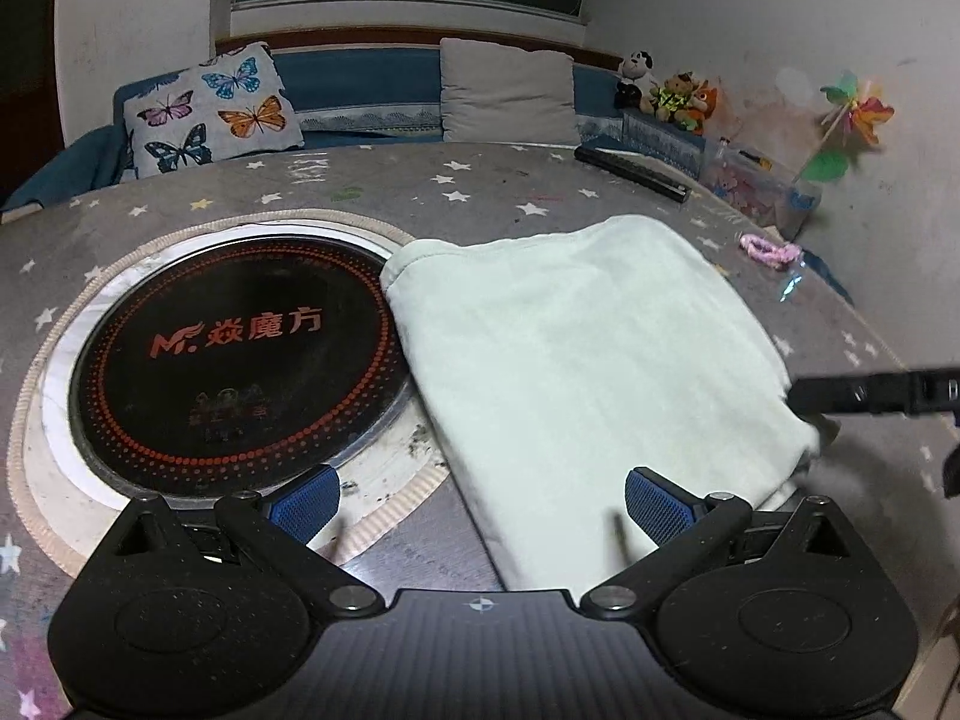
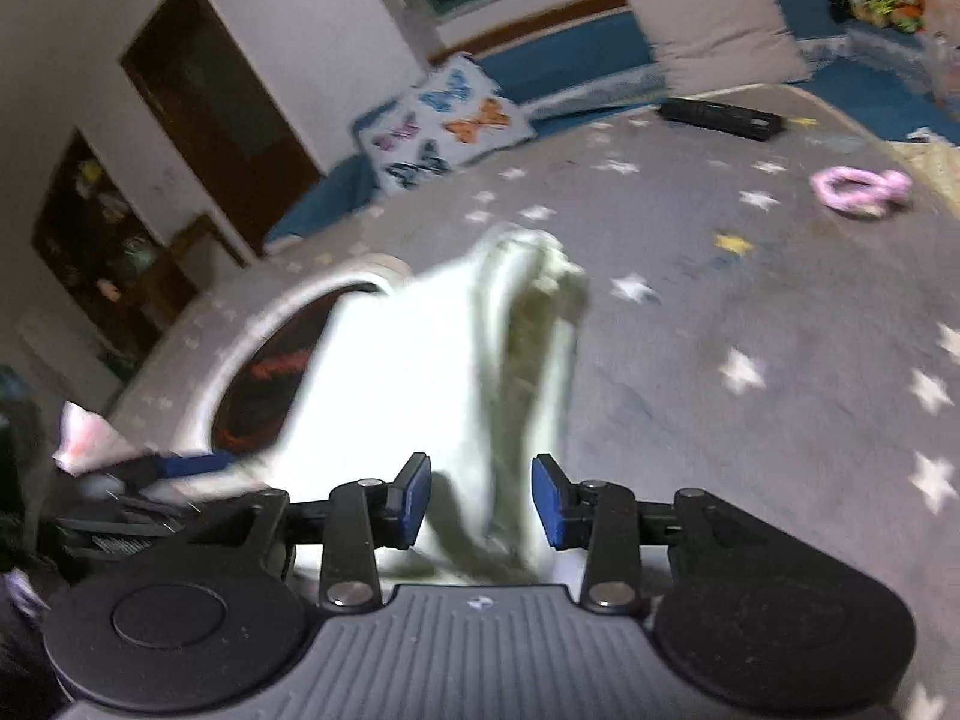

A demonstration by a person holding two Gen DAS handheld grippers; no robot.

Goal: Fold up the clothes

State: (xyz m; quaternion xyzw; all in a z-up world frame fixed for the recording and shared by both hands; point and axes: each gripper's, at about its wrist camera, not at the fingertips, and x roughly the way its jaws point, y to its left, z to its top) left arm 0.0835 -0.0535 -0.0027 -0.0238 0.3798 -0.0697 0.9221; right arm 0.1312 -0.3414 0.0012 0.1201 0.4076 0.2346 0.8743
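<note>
Both claws, left claw [image 1: 480,504] and right claw [image 2: 480,498], are hovering with fingers apart over the pale green garment [image 1: 576,348], lying folded beside the table's [image 1: 480,192] inset hotplate [image 1: 234,354], apparently ready for another fold

We read red lettering "焱魔方", preceded by a stylised "M" logo, on the round black cooktop [image 1: 240,360] set into the table; nothing else is legible.

The right gripper [image 2: 480,501] hangs with its blue pads [image 2: 416,498] apart, a fold of the pale green garment [image 2: 420,372] between them. The garment lies on the star-patterned worktop [image 2: 750,312], overlapping the round black hotplate [image 2: 270,372]. A pink ring toy [image 2: 858,192] lies well apart.
</note>
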